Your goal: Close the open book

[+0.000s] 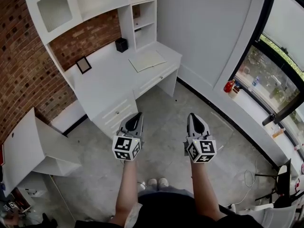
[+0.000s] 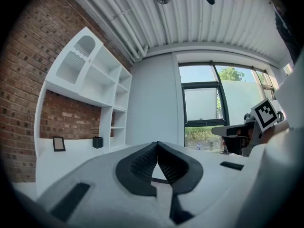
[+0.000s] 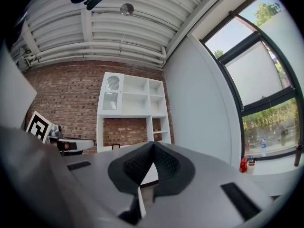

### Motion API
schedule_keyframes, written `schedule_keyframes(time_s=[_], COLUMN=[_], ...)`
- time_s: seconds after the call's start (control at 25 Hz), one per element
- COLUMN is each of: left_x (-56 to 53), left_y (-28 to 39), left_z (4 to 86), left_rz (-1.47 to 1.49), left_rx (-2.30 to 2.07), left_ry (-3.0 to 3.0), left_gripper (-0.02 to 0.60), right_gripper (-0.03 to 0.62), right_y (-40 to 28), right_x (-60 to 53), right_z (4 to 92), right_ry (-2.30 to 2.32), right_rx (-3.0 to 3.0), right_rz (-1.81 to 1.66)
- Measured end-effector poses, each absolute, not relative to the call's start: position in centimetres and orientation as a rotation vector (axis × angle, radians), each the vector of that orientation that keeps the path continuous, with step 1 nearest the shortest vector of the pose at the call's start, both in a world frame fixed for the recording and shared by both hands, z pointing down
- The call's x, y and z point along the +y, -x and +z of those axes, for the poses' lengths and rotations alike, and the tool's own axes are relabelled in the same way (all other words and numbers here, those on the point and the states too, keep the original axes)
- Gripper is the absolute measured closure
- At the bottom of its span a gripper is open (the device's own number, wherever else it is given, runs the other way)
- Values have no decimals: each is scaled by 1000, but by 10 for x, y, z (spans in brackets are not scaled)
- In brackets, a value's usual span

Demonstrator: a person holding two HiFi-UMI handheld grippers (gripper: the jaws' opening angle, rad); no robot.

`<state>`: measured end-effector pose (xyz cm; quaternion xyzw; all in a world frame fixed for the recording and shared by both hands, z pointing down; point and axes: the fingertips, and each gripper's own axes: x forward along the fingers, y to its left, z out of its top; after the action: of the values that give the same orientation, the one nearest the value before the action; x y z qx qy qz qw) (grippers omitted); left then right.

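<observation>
Your left gripper (image 1: 137, 118) and right gripper (image 1: 195, 119) are both clenched on nothing, side by side above the floor (image 1: 171, 109). The book (image 1: 147, 60) lies well ahead on the white desk (image 1: 107, 82), seemingly open, pages too small to read. A black box (image 1: 121, 44) and picture frame (image 1: 84, 64) stand to its left.

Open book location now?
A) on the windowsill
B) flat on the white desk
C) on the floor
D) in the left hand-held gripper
B: the open book lies flat on the white desk, with nothing touching it.
</observation>
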<state>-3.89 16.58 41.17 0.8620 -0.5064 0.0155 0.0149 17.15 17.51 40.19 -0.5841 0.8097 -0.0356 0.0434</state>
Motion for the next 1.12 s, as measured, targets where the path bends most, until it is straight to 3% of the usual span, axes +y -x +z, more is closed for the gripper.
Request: schedule_keyframes(time_s=[0.64,0.68,0.8,1.12], left_x=[169,169,168,163], left_y=[59,60,65,82], left_z=[438,439,442,429], left_rz=[39,39,42,30], left_rx=[-1537,-1534,-1529,-1551], left_ry=[-2634,-2634,-2635,-2670], left_gripper=[574,574,574,574], right_gripper=[594,548,546,461], right_y=[-140,-137,-131,-122], right_x=[177,177,177,172], right_z=[410,411,411,397], right_ry=[1723,1713,1695,1643], right_rx=[2545,2553,2557,2520], right_rz=[-105,-109,-107,-86])
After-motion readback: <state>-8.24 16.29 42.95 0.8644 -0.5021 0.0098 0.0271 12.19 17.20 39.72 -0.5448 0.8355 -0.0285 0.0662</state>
